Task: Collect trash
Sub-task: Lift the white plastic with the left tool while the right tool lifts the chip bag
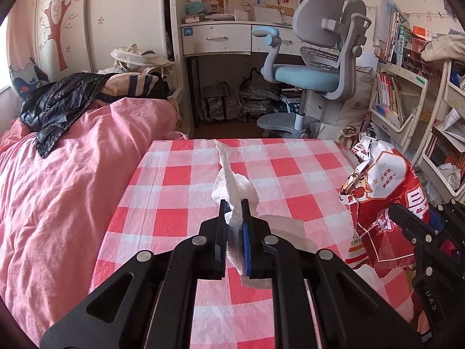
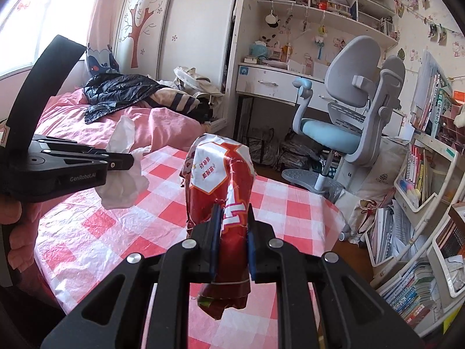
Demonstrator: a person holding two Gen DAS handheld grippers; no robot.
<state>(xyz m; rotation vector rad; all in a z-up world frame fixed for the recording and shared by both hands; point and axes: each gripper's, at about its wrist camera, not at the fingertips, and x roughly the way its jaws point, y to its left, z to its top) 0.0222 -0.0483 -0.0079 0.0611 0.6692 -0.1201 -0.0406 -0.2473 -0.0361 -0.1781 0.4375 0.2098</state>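
Pinching a white tissue [image 1: 229,183], the left tool [image 1: 234,203] hovers above the checked table [image 1: 180,174]; the right tool [image 2: 232,208] clamps a red snack bag [image 2: 221,168].

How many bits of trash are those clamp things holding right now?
2. A white tissue is pinched in the left gripper; a red snack bag is clamped in the right gripper. Both hang above the checked table.

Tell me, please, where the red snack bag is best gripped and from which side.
Grip the snack bag low on its narrow crumpled waist, coming from the near side, as the right gripper does now: it stands upright, its top puffs wide, and the waist fits between the pads.
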